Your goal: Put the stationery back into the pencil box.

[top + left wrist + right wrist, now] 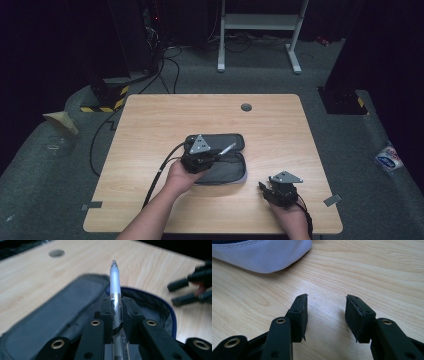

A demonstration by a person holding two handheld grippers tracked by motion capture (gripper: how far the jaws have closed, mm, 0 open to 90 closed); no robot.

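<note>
Going from the left of the high view, the left stretch of the worktop point(135, 150) is lying bare out to its left edge, giving open room there. Near the middle, the left gripper point(212, 152) is clamping a pen point(115, 277) between its pads, with the pen's frosted grip and tip sticking out past the jaws. The pen is hanging over the pencil case point(225, 170), which is lying unzipped with its dark flap point(62, 307) folded back toward the far side and its blue-trimmed rim point(172, 317) curving around the open pocket. Bare wood is running from the case to the far edge, where a round cable hole point(246, 107) is sitting. To the right, the right gripper point(265, 189) is resting near the front edge with its jaws standing apart and nothing between them; in the right gripper view the case's pale grey corner point(267, 257) is lying well apart from its pads point(299, 315). Clear wood is stretching on to the right edge.
</note>
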